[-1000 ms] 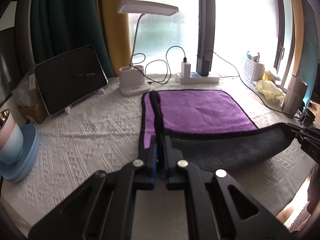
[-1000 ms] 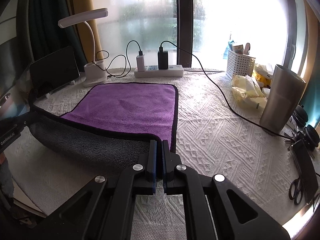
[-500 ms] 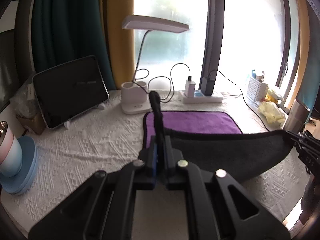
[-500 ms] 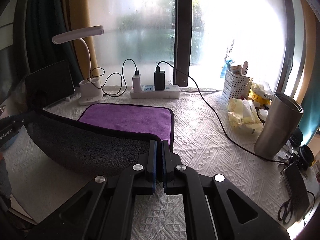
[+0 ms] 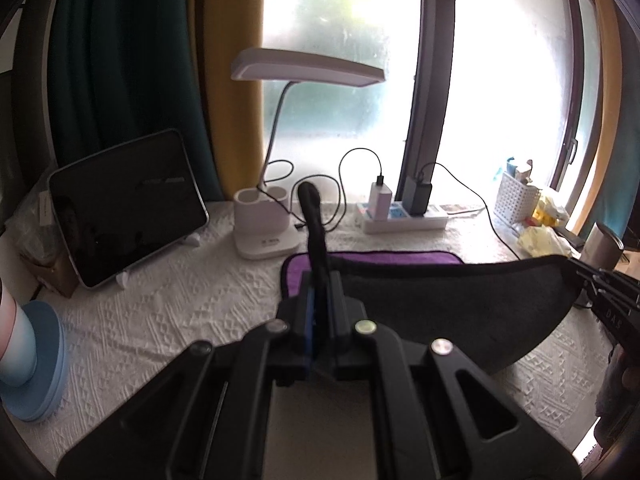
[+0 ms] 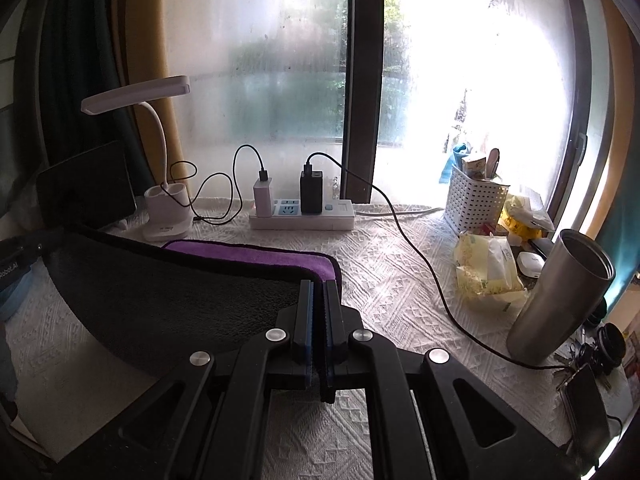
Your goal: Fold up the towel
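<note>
Since prior frame: I raised towel [image 5: 440, 300] edge higher, frame centre; left claw [image 5: 320, 312], right claw [image 6: 318, 312] clamped on corners. Risk: sagging middle could fold askew.

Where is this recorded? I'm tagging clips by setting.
Probably a home desk by a window: a desk lamp, a propped tablet, a power strip with chargers, and a white textured tablecloth.

Towel's [image 5: 440, 304] purple side mostly hidden, seemingly folded under.
</note>
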`<state>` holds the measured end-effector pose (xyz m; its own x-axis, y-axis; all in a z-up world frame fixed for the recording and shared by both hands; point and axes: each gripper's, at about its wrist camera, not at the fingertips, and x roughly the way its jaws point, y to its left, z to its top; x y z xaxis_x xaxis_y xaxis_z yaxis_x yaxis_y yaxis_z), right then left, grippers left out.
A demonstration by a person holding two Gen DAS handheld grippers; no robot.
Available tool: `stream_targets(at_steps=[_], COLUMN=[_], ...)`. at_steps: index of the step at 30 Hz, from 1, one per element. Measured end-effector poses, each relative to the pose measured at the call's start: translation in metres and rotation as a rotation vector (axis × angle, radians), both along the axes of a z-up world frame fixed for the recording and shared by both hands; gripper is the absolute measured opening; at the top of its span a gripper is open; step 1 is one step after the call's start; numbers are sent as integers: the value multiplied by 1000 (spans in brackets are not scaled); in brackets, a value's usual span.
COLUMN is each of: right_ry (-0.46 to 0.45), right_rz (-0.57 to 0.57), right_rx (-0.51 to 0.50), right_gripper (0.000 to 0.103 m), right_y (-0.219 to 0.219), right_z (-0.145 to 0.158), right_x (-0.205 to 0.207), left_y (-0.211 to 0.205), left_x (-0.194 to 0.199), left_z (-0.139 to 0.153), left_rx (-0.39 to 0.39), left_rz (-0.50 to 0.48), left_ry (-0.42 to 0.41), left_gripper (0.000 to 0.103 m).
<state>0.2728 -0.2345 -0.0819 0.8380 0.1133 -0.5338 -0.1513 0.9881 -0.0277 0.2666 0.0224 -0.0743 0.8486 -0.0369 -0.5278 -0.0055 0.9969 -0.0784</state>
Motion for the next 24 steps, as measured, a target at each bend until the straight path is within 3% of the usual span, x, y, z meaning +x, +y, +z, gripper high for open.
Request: stream_targets(at_steps=[24], right_ry=[46], right_rz=[7], right_rx=[11], right_gripper=[5], right_y=[-6], right_z=[-22], right_x=[102], left_y=[5], left_x=[109], left_z=[-21], left_rx=[-8], left_rz=[8], left_ry=[64], left_gripper=[5])
